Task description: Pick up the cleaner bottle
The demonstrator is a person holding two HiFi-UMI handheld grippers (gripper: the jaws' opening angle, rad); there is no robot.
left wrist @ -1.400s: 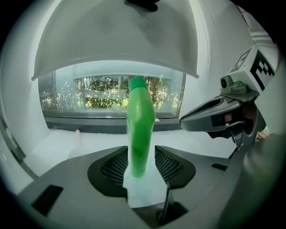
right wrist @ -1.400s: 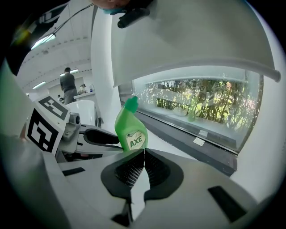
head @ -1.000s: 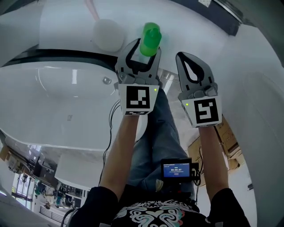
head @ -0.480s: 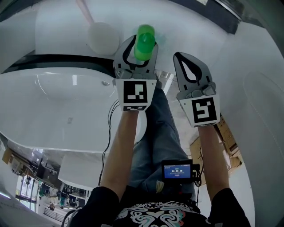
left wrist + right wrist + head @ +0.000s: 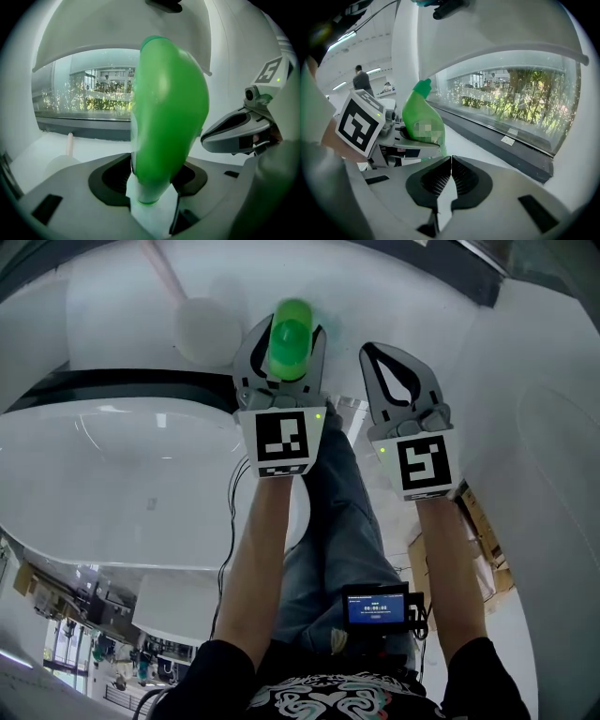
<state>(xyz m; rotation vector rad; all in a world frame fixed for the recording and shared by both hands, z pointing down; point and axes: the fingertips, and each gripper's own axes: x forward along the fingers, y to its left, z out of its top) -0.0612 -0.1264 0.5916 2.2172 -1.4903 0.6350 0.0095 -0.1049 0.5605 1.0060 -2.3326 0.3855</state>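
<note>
Holding the bottle point(image 5: 289, 341) looks like the step I am on. My left gripper point(image 5: 283, 334) has its two jaws pressed on the green bottle, one on each side, low down near the white part of it. The bottle fills the space between them and leans a little. It sits just past the rim of the big white tub point(image 5: 122, 456), up beside the tub's dark edge. I cannot see the bottom of the bottle, so I cannot tell if it is off the ledge yet.

I think the next move is a slow, straight lift up and away from the tub. The bottle is smooth and round, so it could slip or tip. It needs a firm squeeze and no jerks.

My right gripper point(image 5: 450, 161) is pinched closed with nothing in it. It hangs farther from the tub than the bottle is, on the bottle's other side, and does not touch it.

Both arms reach straight out, side by side. The left arm crosses over the near edge of the tub. The two marker cubes face up at me.
</note>
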